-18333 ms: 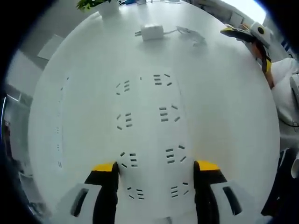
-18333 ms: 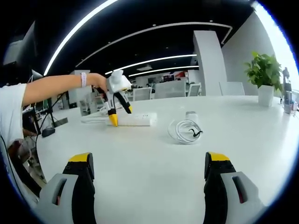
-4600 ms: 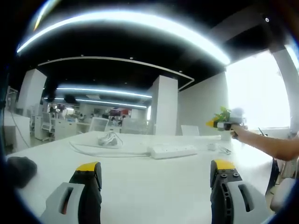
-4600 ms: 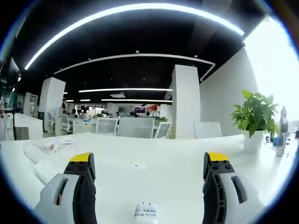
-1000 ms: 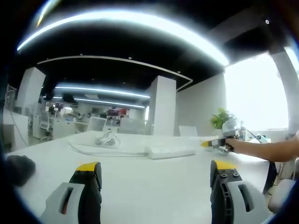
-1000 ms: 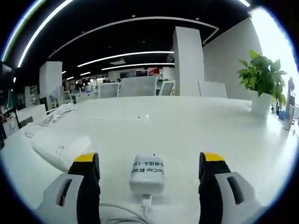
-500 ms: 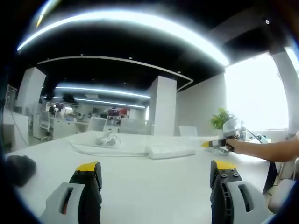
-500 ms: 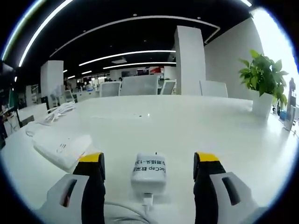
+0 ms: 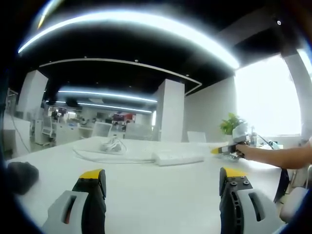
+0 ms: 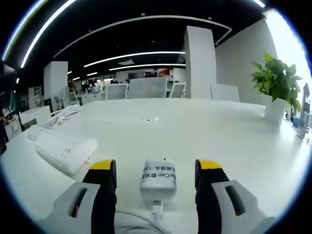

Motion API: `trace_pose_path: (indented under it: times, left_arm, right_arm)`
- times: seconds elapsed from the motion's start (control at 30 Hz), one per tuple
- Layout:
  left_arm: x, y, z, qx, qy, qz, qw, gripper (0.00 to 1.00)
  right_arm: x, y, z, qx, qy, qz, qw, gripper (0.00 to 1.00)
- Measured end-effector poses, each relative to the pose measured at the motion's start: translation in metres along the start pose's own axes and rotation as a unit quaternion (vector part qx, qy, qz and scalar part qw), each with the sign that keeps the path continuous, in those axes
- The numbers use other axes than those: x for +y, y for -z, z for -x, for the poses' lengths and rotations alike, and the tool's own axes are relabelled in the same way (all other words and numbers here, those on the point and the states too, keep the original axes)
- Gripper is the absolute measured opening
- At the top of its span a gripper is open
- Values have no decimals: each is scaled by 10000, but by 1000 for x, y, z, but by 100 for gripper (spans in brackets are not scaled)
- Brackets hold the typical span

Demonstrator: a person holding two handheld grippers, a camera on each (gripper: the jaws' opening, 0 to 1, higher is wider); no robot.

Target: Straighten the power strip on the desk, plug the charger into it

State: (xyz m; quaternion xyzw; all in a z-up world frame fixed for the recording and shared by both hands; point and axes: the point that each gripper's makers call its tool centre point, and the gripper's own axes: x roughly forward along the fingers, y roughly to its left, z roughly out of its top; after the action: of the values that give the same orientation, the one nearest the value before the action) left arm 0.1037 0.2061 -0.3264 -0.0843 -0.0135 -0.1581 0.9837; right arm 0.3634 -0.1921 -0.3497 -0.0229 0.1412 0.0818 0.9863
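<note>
My right gripper [image 10: 155,170] jaws stand apart, flanking the white boxy plastic charger [image 10: 158,179]; my left gripper [image 9: 161,175] jaws stand wide apart, facing the long white plastic power strip [image 9: 178,158].

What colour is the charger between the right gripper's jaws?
White, with dark print on top; the charger shows best in the right gripper view.

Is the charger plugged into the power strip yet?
Not yet. The charger lies on the desk between the right gripper's fingers, apart from the power strip off to the side.
</note>
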Motion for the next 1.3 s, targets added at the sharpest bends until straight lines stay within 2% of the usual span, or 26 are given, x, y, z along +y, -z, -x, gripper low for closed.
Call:
trace_pose_path:
  times: [0.2,0.67,1.3]
  left_arm:
    - [2,-1,1,-9,-13,-4,10000,99]
    - [-1,-6,1,-29,-8,-44,10000,99]
    - [-1,-4,0,-11,12,-38,10000,99]
  right_arm:
    - [4,4,7,58,-19,33,10000,60]
    - [4,6,4,179,-59,58,9998,51]
    - [3,15,5,310,-37,142,9994,32]
